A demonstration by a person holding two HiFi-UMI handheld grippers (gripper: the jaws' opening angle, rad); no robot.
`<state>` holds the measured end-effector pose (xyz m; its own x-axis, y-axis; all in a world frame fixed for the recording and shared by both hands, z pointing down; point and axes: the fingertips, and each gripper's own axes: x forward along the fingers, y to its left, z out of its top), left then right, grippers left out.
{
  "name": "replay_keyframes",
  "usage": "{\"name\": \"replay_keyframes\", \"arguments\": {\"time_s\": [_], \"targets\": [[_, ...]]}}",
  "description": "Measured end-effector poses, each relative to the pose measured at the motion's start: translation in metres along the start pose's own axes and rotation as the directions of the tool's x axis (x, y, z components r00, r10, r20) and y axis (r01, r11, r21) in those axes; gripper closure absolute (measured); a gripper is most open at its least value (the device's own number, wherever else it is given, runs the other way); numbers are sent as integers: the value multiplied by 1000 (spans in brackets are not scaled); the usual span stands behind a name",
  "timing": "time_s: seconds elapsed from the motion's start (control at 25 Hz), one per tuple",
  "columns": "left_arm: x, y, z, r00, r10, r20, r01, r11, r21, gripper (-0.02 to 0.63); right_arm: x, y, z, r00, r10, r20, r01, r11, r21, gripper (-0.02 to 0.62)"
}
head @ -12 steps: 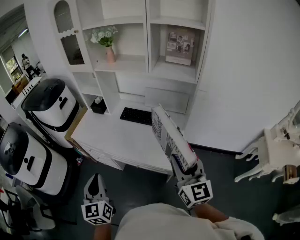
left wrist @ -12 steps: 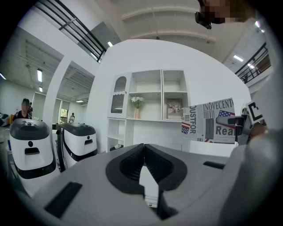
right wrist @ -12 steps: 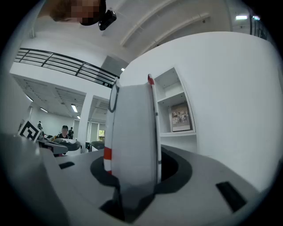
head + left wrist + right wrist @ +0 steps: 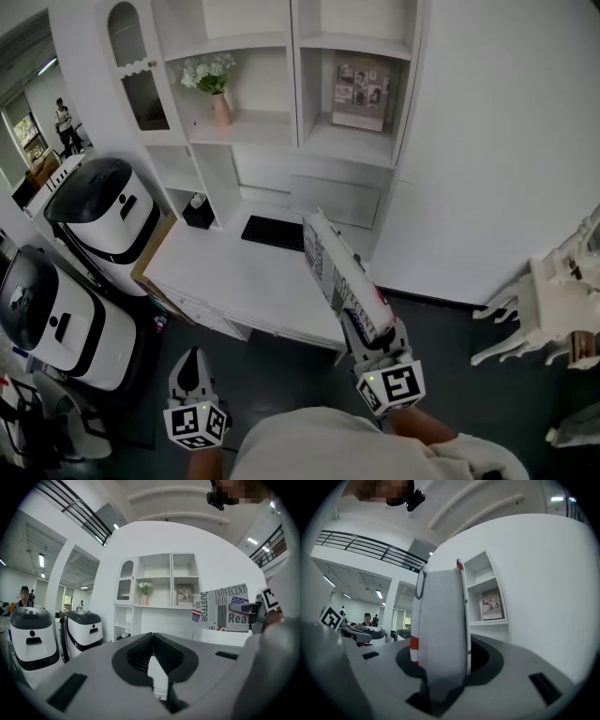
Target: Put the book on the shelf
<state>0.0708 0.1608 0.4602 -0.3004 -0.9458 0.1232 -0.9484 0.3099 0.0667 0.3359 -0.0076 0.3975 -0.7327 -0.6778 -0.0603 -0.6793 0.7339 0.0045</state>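
Note:
My right gripper (image 4: 368, 339) is shut on a book (image 4: 339, 274) with a newspaper-print cover, holding it upright by its lower edge over the front of the white desk (image 4: 244, 281). In the right gripper view the book (image 4: 440, 625) stands edge-on between the jaws and fills the middle. The same book (image 4: 220, 607) shows at the right of the left gripper view. The white shelf unit (image 4: 309, 122) stands behind the desk, with open compartments. My left gripper (image 4: 191, 367) hangs low at the left, shut with nothing in it.
On the shelf stand a pink vase of flowers (image 4: 214, 86) and a framed picture (image 4: 360, 92). A black keyboard (image 4: 272, 232) and a small black box (image 4: 197, 211) lie on the desk. Two white-and-black machines (image 4: 103, 211) stand left; a white chair (image 4: 548, 309) stands right.

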Motion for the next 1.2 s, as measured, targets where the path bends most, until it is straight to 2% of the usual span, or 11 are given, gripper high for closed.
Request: {"name": "replay_keyframes", "arguments": {"time_s": [0.4,0.84,1.2], "targets": [[0,-5,0,1000,20,-3,-20,1000,5,600,5,-7,4,1000,20,20,-19,1000,-5,428],[-7,-13,-18,996,90,-17,-90,996,14,600,26,-17,2,995,93,47,-92,996,-17,426],[14,2,-16,997,77,3,-77,997,6,600,50,-13,-1,995,93,43,-92,995,-25,427]]}}
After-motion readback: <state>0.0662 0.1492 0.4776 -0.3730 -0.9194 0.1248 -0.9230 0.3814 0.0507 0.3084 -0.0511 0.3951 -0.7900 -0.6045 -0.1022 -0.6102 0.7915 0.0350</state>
